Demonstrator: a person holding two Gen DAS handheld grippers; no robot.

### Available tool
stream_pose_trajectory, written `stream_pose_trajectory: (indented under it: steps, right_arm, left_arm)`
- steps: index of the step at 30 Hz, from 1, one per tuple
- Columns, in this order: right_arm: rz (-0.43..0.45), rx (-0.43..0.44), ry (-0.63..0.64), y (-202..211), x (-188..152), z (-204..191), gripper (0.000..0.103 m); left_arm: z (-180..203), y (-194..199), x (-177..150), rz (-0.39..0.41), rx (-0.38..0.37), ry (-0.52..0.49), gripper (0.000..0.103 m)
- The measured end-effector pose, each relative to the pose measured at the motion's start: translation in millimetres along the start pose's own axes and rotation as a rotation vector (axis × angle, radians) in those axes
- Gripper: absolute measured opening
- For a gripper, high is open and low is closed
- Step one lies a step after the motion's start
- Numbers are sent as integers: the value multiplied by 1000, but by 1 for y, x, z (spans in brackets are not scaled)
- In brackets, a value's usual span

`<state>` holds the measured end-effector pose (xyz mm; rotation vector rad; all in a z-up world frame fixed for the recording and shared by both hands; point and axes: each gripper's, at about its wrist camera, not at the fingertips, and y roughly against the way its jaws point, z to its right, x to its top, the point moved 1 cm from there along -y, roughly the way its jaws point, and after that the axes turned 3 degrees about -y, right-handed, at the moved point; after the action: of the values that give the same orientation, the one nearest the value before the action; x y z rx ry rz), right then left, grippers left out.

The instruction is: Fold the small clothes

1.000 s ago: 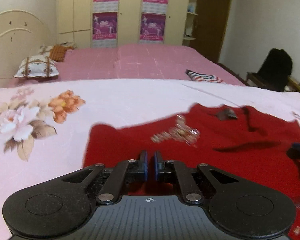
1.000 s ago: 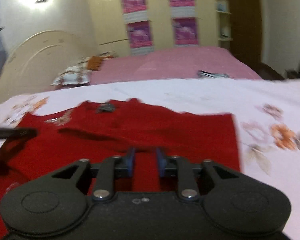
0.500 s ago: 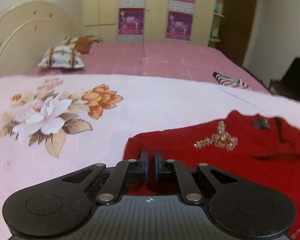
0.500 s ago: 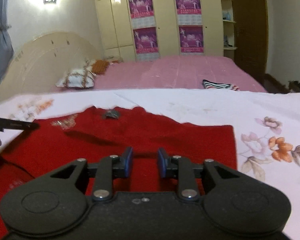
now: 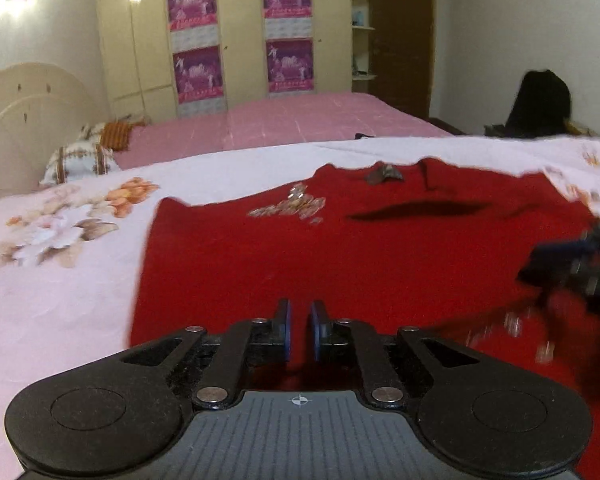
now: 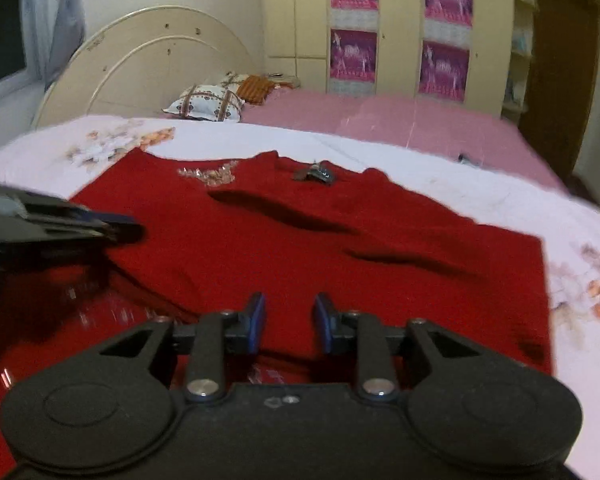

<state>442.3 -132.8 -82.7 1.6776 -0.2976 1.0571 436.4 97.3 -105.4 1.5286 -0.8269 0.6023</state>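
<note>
A red garment [image 5: 340, 256] with a beaded flower motif [image 5: 296, 206] lies spread on the floral bedsheet [image 5: 60, 264]; it also shows in the right wrist view [image 6: 340, 248]. My left gripper [image 5: 300, 330] hovers over its near edge with the jaws a narrow gap apart and nothing between them. My right gripper [image 6: 290, 322] is open over the garment's near right part, empty. Each gripper shows blurred in the other's view, the right one [image 5: 580, 256] and the left one [image 6: 60, 220].
A pink bedspread [image 5: 300, 124] covers the bed's far half, with pillows [image 5: 80, 160] by the cream headboard [image 6: 140, 72]. A wardrobe with purple posters [image 5: 240, 36] stands behind. A dark chair [image 5: 540, 104] is at the right wall.
My left gripper swung left and back right over the garment, and its jaws parted slightly. My right gripper's jaws opened wider and it turned left. Both grippers are closer together.
</note>
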Motion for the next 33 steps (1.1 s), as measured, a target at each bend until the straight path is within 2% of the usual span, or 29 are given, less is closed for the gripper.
stream_pose_trajectory:
  steps: [2,5,6,7,8,9,10,11,12,13,15,17,18,19,20,21,22,23,24,25,26,27,28,29,30,31,33]
  right_arm:
    - [7,-5,15,9,-5,6,26]
    - [37,5,-41,23,1,10,29]
    - [57,19,-62,25,5,10,29]
    - [69,46,-83,25,7,7,28]
    - [58,70,-92,21,7,3,27]
    - [23,71,-77,16,7,1,27]
    - [-25,42,-37,7,1,-2,27]
    - [4,45,-11,10,-4,-1,27]
    - [1,49,-14,14,-4,1,27]
    - [18,45,-35,20,0,7,29]
    - [96,19,-74,29,10,25,29]
    - [116,-75,-133,25,22,51,29]
    - [122,-108,-170,21,26,64,28]
    - [132,-124,-196,17,28,74,28]
    - [124,-139,-209,10,29,82,28]
    - [75,-164,-212,-2,26,89,27]
    - [15,-175,-207,-14,20,95,28]
    - [36,-165,-195,-14,14,97,28]
    - [29,-162,-182,-10,15,97,28]
    - [33,-165,-183,-3,17,96,30]
    - [75,-155,-195,6,19,96,32]
    - [114,-142,-202,12,20,95,35]
    - [119,-137,-193,12,19,93,34]
    - [74,-154,-169,3,16,91,35]
    - [15,-178,-150,-8,12,92,35]
    - [43,-188,-137,-7,10,90,35]
    - [31,-183,-163,2,14,91,35]
  left_arm:
    - [-4,10,1,2,20,-10,11]
    - [0,19,17,52,-39,81,11]
    - [7,15,19,40,-67,86,11]
    - [16,5,17,-13,-91,65,11]
    - [25,0,12,-21,-72,12,12]
    - [28,2,8,2,-58,-32,12]
    - [24,4,11,-2,-70,-18,12]
    - [14,8,17,17,-85,15,12]
    - [5,12,22,77,-87,34,12]
    - [-5,11,32,119,-56,32,12]
    - [-29,-10,52,88,-6,48,12]
    - [-56,-35,64,74,24,114,12]
    - [-67,-49,65,40,17,154,12]
    - [-80,-70,62,-32,-3,208,12]
    - [-90,-88,54,-102,-31,250,14]
    - [-97,-88,48,-52,-51,288,14]
    - [-103,-86,48,-66,-66,333,14]
    - [-104,-79,51,-60,-53,335,15]
    - [-101,-69,52,-14,-27,301,15]
    - [-97,-62,51,38,-2,263,22]
    - [-95,-66,50,29,14,239,30]
    - [-92,-74,49,-7,31,216,43]
    - [-90,-86,44,-48,36,177,46]
    - [-88,-87,42,-28,49,144,46]
    - [-88,-84,47,-42,59,143,46]
    - [-87,-76,51,-40,73,146,46]
    - [-84,-52,48,36,72,120,46]
